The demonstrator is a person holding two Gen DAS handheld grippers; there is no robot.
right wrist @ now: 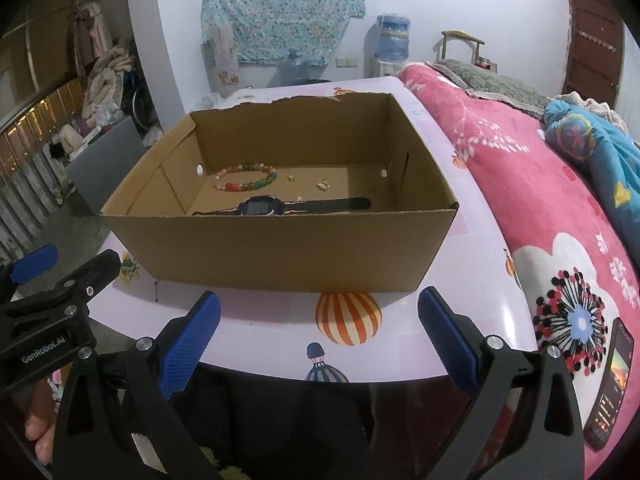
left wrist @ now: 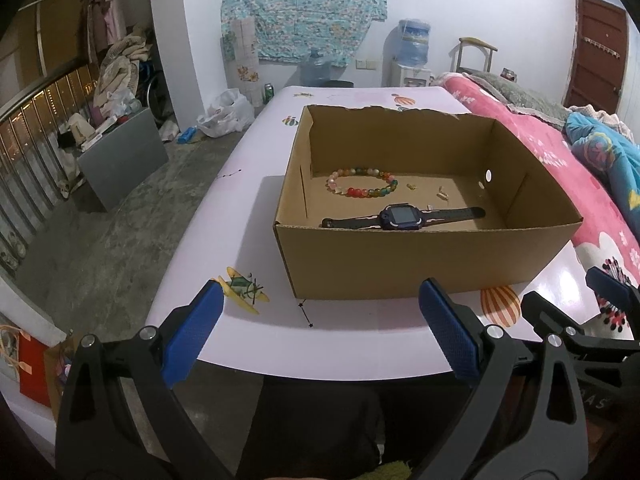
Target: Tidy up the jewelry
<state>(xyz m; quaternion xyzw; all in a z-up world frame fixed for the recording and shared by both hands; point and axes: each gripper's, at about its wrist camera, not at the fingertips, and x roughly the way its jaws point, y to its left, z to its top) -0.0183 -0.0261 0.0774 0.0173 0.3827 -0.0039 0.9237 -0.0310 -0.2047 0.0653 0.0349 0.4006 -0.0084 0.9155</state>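
An open cardboard box (left wrist: 424, 260) (right wrist: 280, 248) stands on the pink table. Inside lie a multicoloured bead bracelet (left wrist: 362, 182) (right wrist: 248, 178), a dark blue smartwatch (left wrist: 402, 217) (right wrist: 262, 206) near the front wall, and small gold earrings (left wrist: 442, 194) (right wrist: 323, 186). My left gripper (left wrist: 320, 300) is open and empty, held back at the table's near edge in front of the box. My right gripper (right wrist: 318, 312) is open and empty too, beside the left one, which shows at the left of the right wrist view (right wrist: 64, 268).
The pink table (left wrist: 360, 332) (right wrist: 280, 336) carries balloon and plane prints. A bed with a pink blanket (right wrist: 540, 200) runs along the right; a phone (right wrist: 610, 384) lies on it. Concrete floor, a grey box (left wrist: 120, 160) and clutter are to the left.
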